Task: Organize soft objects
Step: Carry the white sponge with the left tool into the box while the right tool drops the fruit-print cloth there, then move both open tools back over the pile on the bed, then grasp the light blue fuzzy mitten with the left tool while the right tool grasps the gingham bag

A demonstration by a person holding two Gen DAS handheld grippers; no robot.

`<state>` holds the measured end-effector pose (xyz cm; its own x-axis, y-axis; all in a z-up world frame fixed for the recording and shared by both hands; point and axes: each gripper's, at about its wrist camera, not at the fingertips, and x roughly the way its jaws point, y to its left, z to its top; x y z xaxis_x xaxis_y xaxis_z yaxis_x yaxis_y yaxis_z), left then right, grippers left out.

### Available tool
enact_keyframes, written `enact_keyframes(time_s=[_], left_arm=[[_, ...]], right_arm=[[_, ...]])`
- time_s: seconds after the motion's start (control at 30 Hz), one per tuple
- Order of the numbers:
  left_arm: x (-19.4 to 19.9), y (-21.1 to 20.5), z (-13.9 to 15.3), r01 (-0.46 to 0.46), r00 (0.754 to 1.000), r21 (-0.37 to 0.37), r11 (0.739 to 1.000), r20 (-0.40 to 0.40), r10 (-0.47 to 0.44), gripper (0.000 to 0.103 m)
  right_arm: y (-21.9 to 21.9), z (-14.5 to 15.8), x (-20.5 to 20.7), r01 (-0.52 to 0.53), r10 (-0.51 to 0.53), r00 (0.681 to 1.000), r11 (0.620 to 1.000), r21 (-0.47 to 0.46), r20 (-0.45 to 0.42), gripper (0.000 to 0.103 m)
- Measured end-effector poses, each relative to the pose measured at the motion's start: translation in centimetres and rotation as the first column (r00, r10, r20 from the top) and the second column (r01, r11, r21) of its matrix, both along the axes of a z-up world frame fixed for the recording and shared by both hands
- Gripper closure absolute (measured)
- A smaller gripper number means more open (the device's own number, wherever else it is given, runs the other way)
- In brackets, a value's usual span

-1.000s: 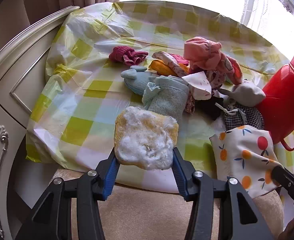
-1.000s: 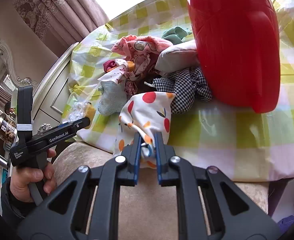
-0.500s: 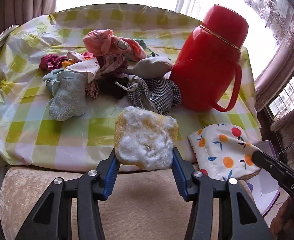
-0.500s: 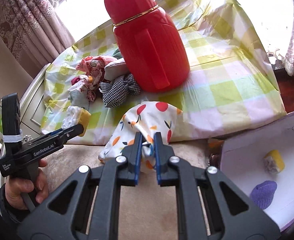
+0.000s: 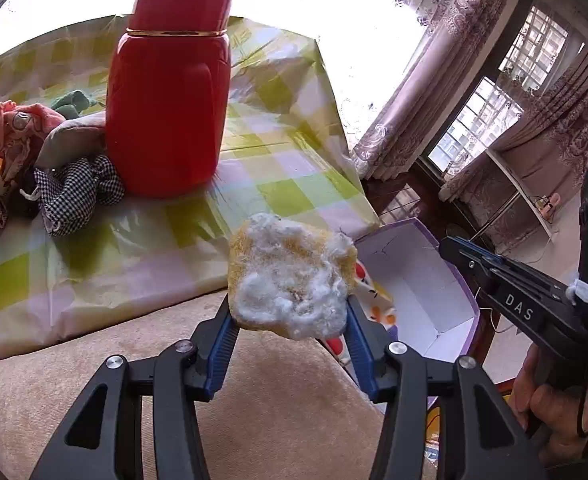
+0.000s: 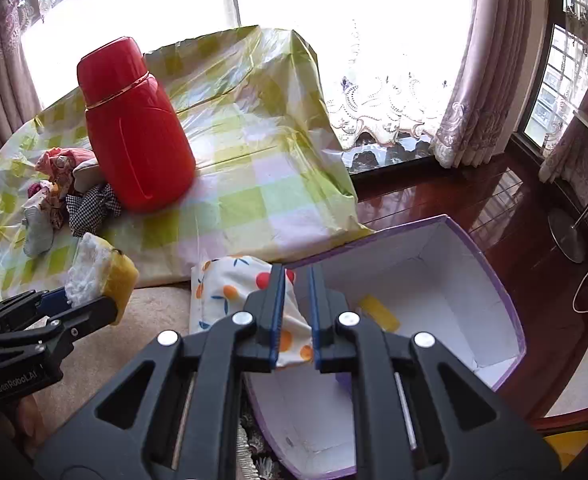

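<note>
A yellow sponge point(image 5: 290, 280) with white fluff on top sits between the blue pads of my left gripper point(image 5: 290, 312). The pads still touch it while the jaws are opening. It hangs over the beige seat edge, beside the purple-rimmed white box point(image 5: 413, 272). My right gripper point(image 6: 297, 280) is shut on a white cloth pouch with a fruit print point(image 6: 230, 284), held over the box's near left corner point(image 6: 493, 280). In the right wrist view the sponge point(image 6: 106, 276) and left gripper point(image 6: 82, 304) are at lower left. A yellow item point(image 6: 377, 314) lies inside the box.
A tall red thermos point(image 5: 166, 92) stands on the checked plastic tablecloth point(image 5: 286, 128). Left of it lies a pile of small cloths, with a checked black-and-white one point(image 5: 74, 188) in front. A beige cushioned seat point(image 5: 254, 400) is under both grippers. Dark wooden floor and curtains are to the right.
Both grippers have swung right, away from the cloth pile and past the thermos, to the box beside the table. Each still carries its item.
</note>
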<state>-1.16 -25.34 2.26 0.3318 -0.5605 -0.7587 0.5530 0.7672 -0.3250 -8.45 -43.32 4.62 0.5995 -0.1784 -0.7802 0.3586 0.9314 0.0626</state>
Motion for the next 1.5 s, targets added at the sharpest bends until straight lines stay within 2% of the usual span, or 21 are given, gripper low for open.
enact_keyframes(time_s=[0.07,0.13,0.17,0.2,0.23,0.3,0.33,0.4,0.5,0.57,0.67,0.77,0.87,1.0,1.1,1.2,1.37,1.5], left_arm=[[-0.4,-1.8,-0.1,0.060,0.998,-0.028,0.998,-0.019,-0.061,0.046],[-0.6,-3.4,-0.6,0.111,0.992,-0.036,0.993,-0.057,-0.113,0.037],[-0.7,-3.9,-0.8,0.116,0.991,-0.021,0.993,-0.060,-0.117,0.029],[-0.8,-4.0,-0.9,0.109,0.993,-0.005,0.994,-0.053,-0.109,0.021],[-0.9,-3.9,-1.0,0.100,0.994,0.004,0.995,-0.045,-0.100,0.019],[-0.9,-3.4,-0.9,0.080,0.997,0.024,0.996,-0.021,-0.080,0.019],[-0.9,-3.2,-0.8,0.068,0.998,0.045,0.997,-0.009,-0.068,0.019],[-0.6,-2.2,-0.7,0.032,0.999,0.067,0.997,-0.001,-0.032,0.019],[-0.1,0.7,-0.4,-0.073,0.997,0.094,0.993,0.021,0.071,0.019],[0.6,3.1,-0.5,-0.154,0.988,0.122,0.980,0.021,0.153,0.019],[1.4,7.2,-0.5,-0.286,0.958,0.153,0.946,0.041,0.283,0.019],[1.9,11.6,-0.2,-0.378,0.925,0.124,0.917,0.026,0.378,0.020],[2.2,15.5,-0.1,-0.460,0.888,0.124,0.879,0.045,0.458,0.020],[3.4,20.3,-0.5,-0.548,0.836,0.076,0.833,0.000,0.549,0.020],[4.7,22.8,-0.8,-0.599,0.799,0.062,0.798,-0.013,0.601,0.020],[6.2,24.4,-1.1,-0.627,0.777,0.060,0.777,-0.021,0.629,0.020],[9.1,26.2,-1.7,-0.649,0.757,0.068,0.757,-0.041,0.653,0.023],[11.9,27.4,-2.2,-0.659,0.743,0.102,0.745,-0.063,0.666,0.024]], right_arm=[[-0.8,0.1,-0.5,0.035,-0.035,0.999,0.999,-0.034,-0.006,0.089],[-1.7,-0.1,-0.9,0.056,-0.057,0.998,0.998,-0.038,-0.015,0.088],[-2.0,-0.3,-1.1,0.065,-0.066,0.998,0.997,-0.031,-0.021,0.086],[-2.2,-0.4,-1.2,0.069,-0.070,0.997,0.997,-0.026,-0.025,0.079],[-2.3,-0.5,-1.3,0.072,-0.073,0.997,0.997,-0.025,-0.025,0.072],[-2.1,-0.5,-1.4,0.074,-0.075,0.997,0.996,-0.040,-0.019,0.030],[-1.8,-0.4,-1.5,0.067,-0.067,0.998,0.997,-0.050,-0.012,0.024],[-1.2,-0.2,-1.3,0.062,-0.062,0.998,0.996,-0.065,-0.006,0.023],[0.2,0.1,-0.8,0.054,-0.054,0.999,0.993,-0.105,-0.002,0.016],[1.4,0.2,-0.2,-0.005,0.006,1.000,0.997,-0.071,0.011,0.016],[3.6,0.1,0.8,-0.085,0.085,0.996,0.996,-0.031,0.024,0.016],[6.2,-0.1,2.1,-0.143,0.143,0.990,0.989,-0.038,0.011,0.016],[8.7,-0.3,3.5,-0.198,0.198,0.980,0.980,-0.038,0.002,0.016],[12.4,-1.0,5.9,-0.282,0.282,0.960,0.959,-0.011,-0.004,0.016],[15.4,-1.6,8.1,-0.337,0.336,0.942,0.942,-0.009,-0.016,0.016],[18.2,-1.8,10.2,-0.395,0.395,0.919,0.918,-0.023,-0.020,0.016],[21.2,-1.9,13.4,-0.433,0.432,0.901,0.901,-0.025,-0.020,0.016],[22.9,-2.4,15.8,-0.447,0.445,0.895,0.894,-0.041,-0.039,0.016]])
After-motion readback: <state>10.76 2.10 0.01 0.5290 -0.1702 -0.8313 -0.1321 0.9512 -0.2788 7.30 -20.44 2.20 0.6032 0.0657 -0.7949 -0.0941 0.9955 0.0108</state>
